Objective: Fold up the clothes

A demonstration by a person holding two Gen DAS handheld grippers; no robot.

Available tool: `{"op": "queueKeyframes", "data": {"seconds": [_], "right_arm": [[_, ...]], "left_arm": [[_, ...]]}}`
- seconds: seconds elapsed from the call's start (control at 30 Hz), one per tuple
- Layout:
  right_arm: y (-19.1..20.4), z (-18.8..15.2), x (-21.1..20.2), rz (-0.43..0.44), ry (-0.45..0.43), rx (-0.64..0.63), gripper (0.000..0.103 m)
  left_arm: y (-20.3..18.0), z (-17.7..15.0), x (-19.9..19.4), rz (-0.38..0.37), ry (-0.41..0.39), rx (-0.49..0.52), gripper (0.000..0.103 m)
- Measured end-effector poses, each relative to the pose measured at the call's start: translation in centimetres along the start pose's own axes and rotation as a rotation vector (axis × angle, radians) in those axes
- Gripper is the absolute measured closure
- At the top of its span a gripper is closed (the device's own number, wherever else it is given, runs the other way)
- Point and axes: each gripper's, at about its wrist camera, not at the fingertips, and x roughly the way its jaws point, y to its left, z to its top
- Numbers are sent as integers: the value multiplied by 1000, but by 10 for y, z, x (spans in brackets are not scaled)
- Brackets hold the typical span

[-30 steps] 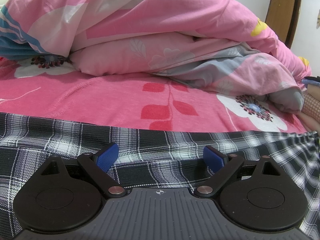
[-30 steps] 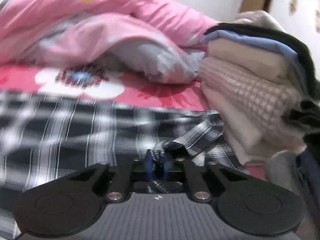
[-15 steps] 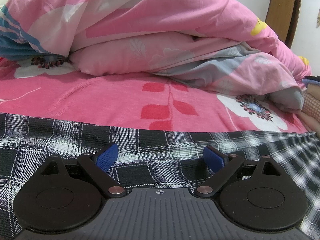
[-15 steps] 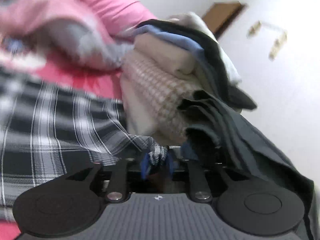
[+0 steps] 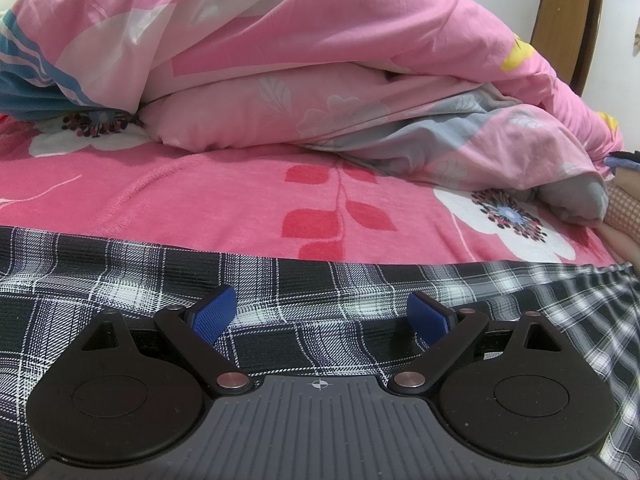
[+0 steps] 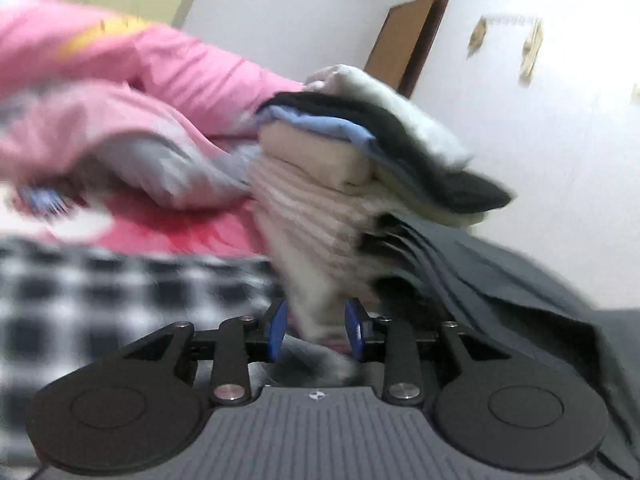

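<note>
Plaid shirt (image 6: 120, 280) newly out of right gripper (image 6: 316, 332)

Pink bedding, checked shirt, muted stack

The shirt (image 5: 320, 288) is black-and-white plaid; the bedsheet (image 5: 224, 200) is hot pink with red leaves and white flowers; the quilt (image 5: 320, 60) is pale pink with grey, white, blue and yellow patches. The stacked clothes (image 6: 320, 200) run cream, light blue, black and off-white, beside dark grey cloth (image 6: 500, 280). Both grippers' pads (image 5: 212, 314) are blue.
</note>
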Motion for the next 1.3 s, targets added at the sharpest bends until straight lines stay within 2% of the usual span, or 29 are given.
{"op": "queueKeyframes", "data": {"seconds": [0.17,0.27,0.4,0.47,0.6,0.73,0.87,0.93,1.0,1.07,1.1,1.23,1.3], "right_arm": [[-1,19,45,178,131,177,77],[-1,17,80,193,230,247,83],[-7,7,122,163,362,333,87],[-9,5,134,130,357,337,91],[-4,11,147,5,329,261,87],[-10,11,133,28,294,297,87],[-14,11,78,88,211,308,87],[-14,5,56,124,210,309,87],[-11,-9,52,119,275,269,86],[-11,-26,60,50,333,200,89],[-9,-31,60,15,334,160,90],[11,-35,41,-100,252,-5,87],[11,-36,28,-69,213,-2,85]], "left_arm": [[0,0,0,0,0,-2,10],[0,0,0,0,-1,-2,10],[-1,0,0,0,0,-1,9],[-1,0,0,0,1,1,9],[-1,0,0,-1,1,1,9],[-1,-1,0,-1,1,-1,9],[-1,0,0,0,1,1,9],[-1,0,0,2,2,2,9],[-1,-1,0,2,1,3,9],[0,-1,0,1,0,0,9],[0,-1,0,0,-1,-2,9],[0,-1,0,-1,-3,-7,9],[0,-1,-1,0,-2,-7,9]]}}
